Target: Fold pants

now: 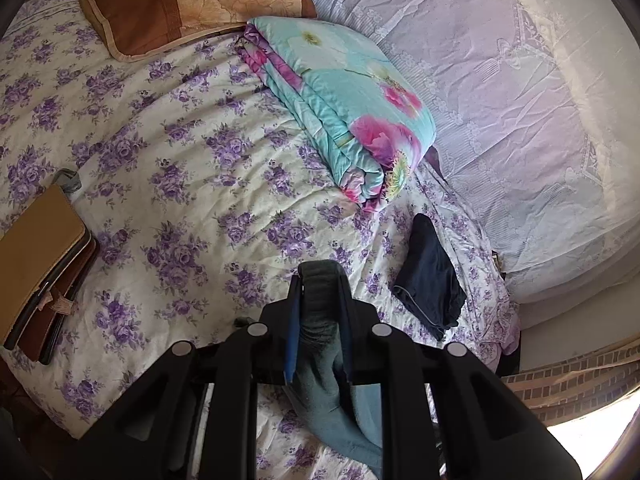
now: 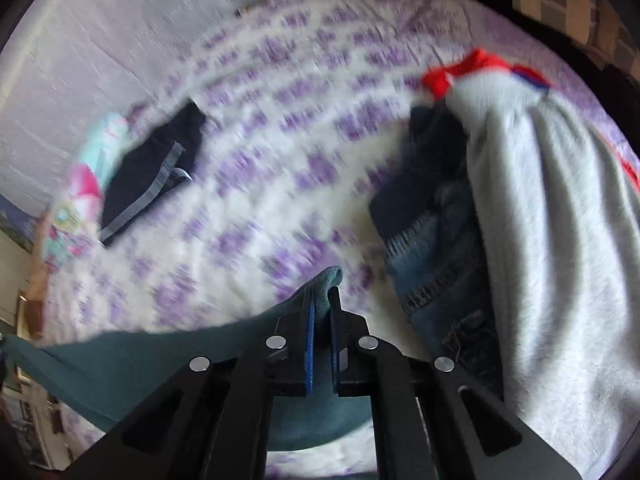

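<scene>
Left gripper (image 1: 320, 280) angled downward over the bed, jaws clamped on teal pants (image 1: 320, 320). Right gripper (image 2: 322, 300) likewise pitched down, jaws pinching the same fabric's edge.

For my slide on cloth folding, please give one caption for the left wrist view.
Left gripper pinches teal pants above a floral bed sheet.
</scene>
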{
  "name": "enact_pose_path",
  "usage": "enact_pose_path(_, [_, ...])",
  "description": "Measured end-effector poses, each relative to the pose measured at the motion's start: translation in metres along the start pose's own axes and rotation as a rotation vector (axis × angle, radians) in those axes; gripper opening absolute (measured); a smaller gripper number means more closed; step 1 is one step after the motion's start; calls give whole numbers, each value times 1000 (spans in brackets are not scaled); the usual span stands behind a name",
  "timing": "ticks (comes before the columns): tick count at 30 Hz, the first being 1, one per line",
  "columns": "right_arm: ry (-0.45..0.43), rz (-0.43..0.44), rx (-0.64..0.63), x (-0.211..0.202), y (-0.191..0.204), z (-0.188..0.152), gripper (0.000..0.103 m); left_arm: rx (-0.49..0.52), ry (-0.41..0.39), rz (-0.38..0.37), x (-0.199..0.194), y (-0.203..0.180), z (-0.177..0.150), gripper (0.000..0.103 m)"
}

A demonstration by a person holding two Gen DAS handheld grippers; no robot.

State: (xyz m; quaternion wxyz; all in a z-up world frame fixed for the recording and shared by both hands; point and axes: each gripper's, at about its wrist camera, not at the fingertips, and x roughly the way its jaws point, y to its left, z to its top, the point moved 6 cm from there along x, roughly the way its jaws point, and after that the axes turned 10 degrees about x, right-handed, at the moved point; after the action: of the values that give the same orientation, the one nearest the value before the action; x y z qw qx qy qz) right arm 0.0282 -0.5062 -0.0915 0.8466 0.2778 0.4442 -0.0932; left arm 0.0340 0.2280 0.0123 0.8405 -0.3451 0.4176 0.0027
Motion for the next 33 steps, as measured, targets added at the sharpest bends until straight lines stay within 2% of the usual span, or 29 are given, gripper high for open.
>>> enact_pose_path(4, [-90,13,0,-23,13,36,6,55,-1,4,9,-16,12,16])
enact_pose_path(6, [-108,-16,-5,-12,14,58,6,79,2,20,24,-22,26,16])
enact_pose_path(9, [-124,-46,38,10,9,85,6,81,-7,3,53,-26,46,17])
enact_pose_path(12, [-124,-41,102,30,7,102,6,73,0,10,85,-26,61,17])
enact_pose_path(15, [-43,-25,155,56,11,107,7,60,30,27,119,-24,71,17])
enact_pose_path(17, [-9,-42,186,72,11,111,13,59,61,45,143,-22,75,17])
enact_pose_path(18, [-13,-53,198,75,10,115,25,57,74,60,154,-20,76,17])
enact_pose_path(19, [-27,-60,206,74,10,117,41,53,86,73,164,-18,76,17])
enact_pose_path(21, [-71,-68,209,63,10,121,46,41,101,78,173,-16,76,17])
enact_pose_path(23, [-62,-73,169,55,12,118,46,41,105,74,177,-14,76,17])
enact_pose_path(26, [-16,-95,124,48,8,95,46,47,110,79,178,-13,75,17])
enact_pose_path(30, [42,-79,191,45,-8,50,40,37,109,67,173,-13,73,17])
enact_pose_path(33, [75,-76,243,56,-17,27,39,48,102,66,166,-19,71,17])
